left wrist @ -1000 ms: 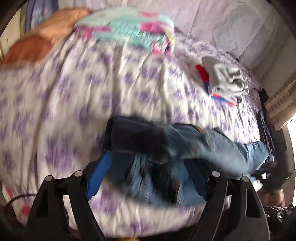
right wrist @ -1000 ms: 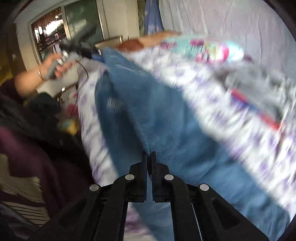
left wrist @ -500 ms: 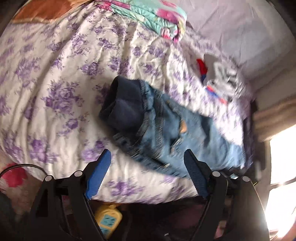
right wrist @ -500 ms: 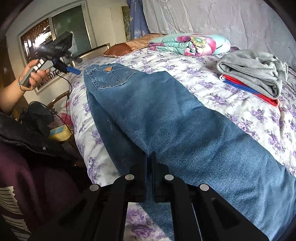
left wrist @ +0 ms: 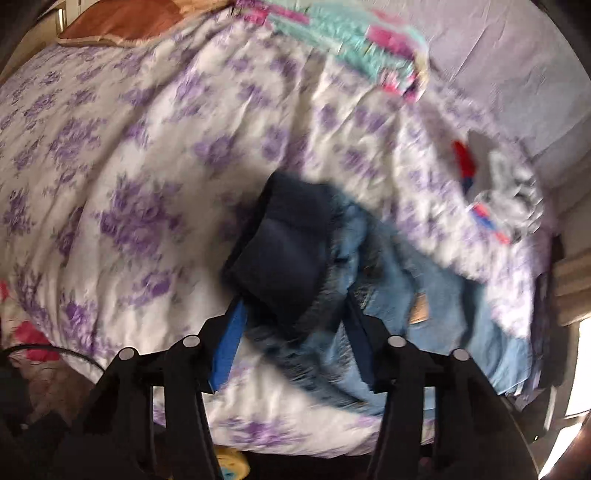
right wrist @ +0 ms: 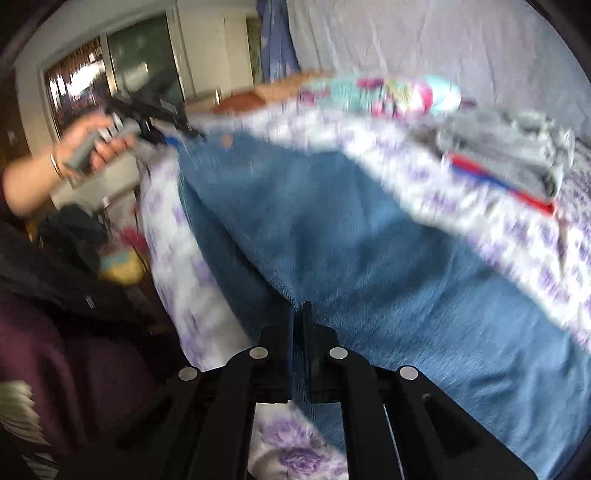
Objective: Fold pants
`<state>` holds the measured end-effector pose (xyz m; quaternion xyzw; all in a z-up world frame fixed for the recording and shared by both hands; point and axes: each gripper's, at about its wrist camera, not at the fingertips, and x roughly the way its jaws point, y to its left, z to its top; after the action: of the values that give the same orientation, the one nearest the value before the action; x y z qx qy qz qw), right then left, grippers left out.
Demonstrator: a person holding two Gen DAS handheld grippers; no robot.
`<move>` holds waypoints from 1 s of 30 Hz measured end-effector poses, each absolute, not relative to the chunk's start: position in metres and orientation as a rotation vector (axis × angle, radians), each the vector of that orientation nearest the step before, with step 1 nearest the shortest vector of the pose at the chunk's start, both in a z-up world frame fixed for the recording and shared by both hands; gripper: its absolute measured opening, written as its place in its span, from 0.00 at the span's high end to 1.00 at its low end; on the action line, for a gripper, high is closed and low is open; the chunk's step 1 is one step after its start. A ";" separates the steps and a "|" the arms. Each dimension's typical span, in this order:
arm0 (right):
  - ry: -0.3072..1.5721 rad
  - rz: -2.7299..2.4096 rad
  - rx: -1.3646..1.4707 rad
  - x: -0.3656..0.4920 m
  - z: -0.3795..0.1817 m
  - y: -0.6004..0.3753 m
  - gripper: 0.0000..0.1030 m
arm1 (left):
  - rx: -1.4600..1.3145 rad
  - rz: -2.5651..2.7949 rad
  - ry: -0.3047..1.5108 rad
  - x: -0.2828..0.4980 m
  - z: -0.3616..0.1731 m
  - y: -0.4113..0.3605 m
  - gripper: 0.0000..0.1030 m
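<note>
One pair of jeans point(right wrist: 332, 236) lies stretched across the bed point(left wrist: 147, 147), near its front edge. In my right wrist view the denim runs from the waistband, far left, down past the fingers. My right gripper point(right wrist: 298, 321) has its jaws pressed together on a fold of the jeans' near edge. In my left wrist view the waist end point(left wrist: 284, 251) shows its dark lining, turned out, with lighter denim point(left wrist: 443, 314) trailing right. My left gripper point(left wrist: 291, 332) has its jaws wide apart, one blue pad point(left wrist: 229, 347) on each side of that waist end; I cannot tell whether they touch the cloth. Both views are blurred.

Beyond the jeans, a grey folded garment point(right wrist: 506, 151) sits on something red and blue, well apart from them. A teal and pink quilt point(left wrist: 351, 40) lies at the head of the bed, beside a brown pillow point(left wrist: 125, 22). My left hand point(right wrist: 92, 147) shows gripping its handle in the right view.
</note>
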<state>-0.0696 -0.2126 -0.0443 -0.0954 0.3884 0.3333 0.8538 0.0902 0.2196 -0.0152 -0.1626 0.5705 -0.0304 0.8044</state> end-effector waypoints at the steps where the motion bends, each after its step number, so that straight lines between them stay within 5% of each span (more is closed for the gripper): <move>1: 0.816 0.702 -0.206 -0.070 -0.050 -0.212 0.95 | -0.327 -0.059 1.243 0.089 -0.021 0.218 0.49; 4: 0.806 0.713 -0.169 -0.071 -0.047 -0.217 0.91 | -0.281 -0.055 1.241 0.081 -0.021 0.214 0.50; 5: 0.793 0.703 -0.161 -0.072 -0.044 -0.219 0.83 | -0.287 -0.060 1.231 0.079 -0.014 0.214 0.50; 6: 0.778 0.675 -0.155 -0.074 -0.038 -0.222 0.60 | -0.290 -0.057 1.218 0.076 -0.007 0.214 0.50; 7: 0.750 0.634 -0.143 -0.079 -0.032 -0.227 0.51 | -0.287 -0.052 1.201 0.073 0.002 0.213 0.50; 13: 0.620 0.327 0.167 -0.117 0.014 -0.327 0.44 | -0.245 -0.148 1.096 0.050 0.062 0.171 0.40; 15: 0.618 0.143 0.354 -0.136 0.016 -0.386 0.20 | -0.250 -0.216 1.089 0.046 0.065 0.145 0.37; 17: 0.651 0.052 0.515 -0.145 0.006 -0.427 0.12 | -0.258 -0.281 1.094 0.043 0.060 0.112 0.36; 22: 0.675 0.087 0.710 -0.141 -0.027 -0.463 0.16 | -0.294 -0.368 1.199 0.039 0.015 0.044 0.35; 23: 0.675 0.096 0.692 -0.134 -0.030 -0.462 0.31 | -0.302 -0.370 1.216 0.040 0.007 0.039 0.35; 24: 0.697 0.104 0.663 -0.122 -0.036 -0.460 0.71 | -0.312 -0.362 1.232 0.038 -0.001 0.033 0.35; 25: 0.732 0.099 0.654 -0.112 -0.042 -0.460 0.92 | -0.319 -0.347 1.246 0.038 -0.008 0.030 0.35; 30: 0.572 0.178 0.551 -0.117 -0.007 -0.444 0.95 | -0.409 -0.285 1.252 0.033 -0.036 0.036 0.35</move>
<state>-0.1172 -0.4445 -0.0072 0.2677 0.2779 0.0867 0.9184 0.0333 0.0364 -0.0355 -0.1895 0.5797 -0.1321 0.7814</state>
